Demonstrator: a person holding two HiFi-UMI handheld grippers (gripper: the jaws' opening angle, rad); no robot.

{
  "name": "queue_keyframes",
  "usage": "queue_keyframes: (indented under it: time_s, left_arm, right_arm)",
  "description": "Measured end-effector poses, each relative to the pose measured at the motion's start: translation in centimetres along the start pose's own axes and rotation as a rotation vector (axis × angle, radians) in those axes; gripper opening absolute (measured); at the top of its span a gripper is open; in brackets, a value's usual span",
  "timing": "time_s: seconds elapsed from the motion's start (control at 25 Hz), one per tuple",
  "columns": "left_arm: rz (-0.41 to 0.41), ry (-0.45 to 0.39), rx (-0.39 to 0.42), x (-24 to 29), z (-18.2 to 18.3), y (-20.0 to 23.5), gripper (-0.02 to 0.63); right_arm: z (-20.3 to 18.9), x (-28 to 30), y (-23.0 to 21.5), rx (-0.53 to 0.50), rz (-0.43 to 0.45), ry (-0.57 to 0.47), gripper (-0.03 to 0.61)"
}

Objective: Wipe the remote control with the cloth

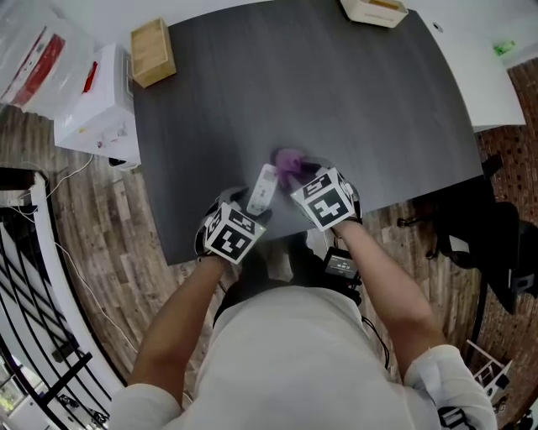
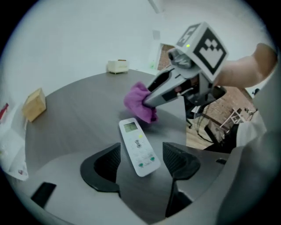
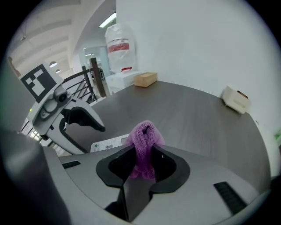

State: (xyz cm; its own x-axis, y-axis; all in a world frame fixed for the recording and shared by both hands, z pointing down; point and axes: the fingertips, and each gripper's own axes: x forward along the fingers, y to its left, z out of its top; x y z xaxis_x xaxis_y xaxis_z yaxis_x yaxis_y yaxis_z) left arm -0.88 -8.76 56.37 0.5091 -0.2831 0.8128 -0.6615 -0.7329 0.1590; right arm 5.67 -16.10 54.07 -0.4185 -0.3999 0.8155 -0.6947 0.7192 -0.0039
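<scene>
A white remote control (image 1: 263,186) lies face up on the dark grey table (image 1: 353,109), near its front edge. My left gripper (image 2: 141,158) is open, one jaw on each side of the remote's (image 2: 138,147) near end, with a gap on both sides. My right gripper (image 3: 145,154) is shut on a purple cloth (image 3: 145,138), which bunches up above the jaws. The cloth (image 1: 292,162) sits just past the remote's far end, on its right side. In the right gripper view the remote (image 3: 109,143) shows partly, to the left behind the jaw.
A wooden box (image 1: 153,52) stands at the table's far left corner and a white tray-like object (image 1: 374,10) at the far edge. Beside the table's left side are a white box (image 1: 97,105) and a plastic bag (image 1: 34,50). A black chair (image 1: 487,235) is at right.
</scene>
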Motion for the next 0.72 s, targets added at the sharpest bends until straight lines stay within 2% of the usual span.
queue_keyframes:
  time_s: [0.16,0.32,0.4,0.6,0.64,0.72]
  left_arm:
    - [0.080,0.068,-0.054,3.1,1.1,1.3,0.281]
    - [0.110,0.127,-0.109,4.9,0.6,1.7,0.279]
    - [0.123,0.126,-0.121,4.9,0.5,2.1,0.245]
    - [0.032,0.071,-0.189,3.9,-0.4,2.7,0.207]
    - [0.036,0.067,-0.176,3.8,-0.7,3.0,0.207]
    - [0.099,0.072,-0.114,3.5,-1.0,3.7,0.207]
  right_arm:
    - [-2.4,-0.7,-0.7,0.049,-0.015,0.031,0.109]
    - [-4.0,-1.2,-1.1,0.081,-0.024,0.044,0.109]
    - [-4.2,-1.3,-1.2,0.084,-0.023,0.040,0.109]
    - [-4.1,-1.6,-1.1,0.063,-0.006,0.018,0.107]
    - [-4.0,-1.5,-1.1,0.057,-0.002,0.017,0.109]
    - [-4.0,-1.2,-0.9,0.050,0.007,0.024,0.109]
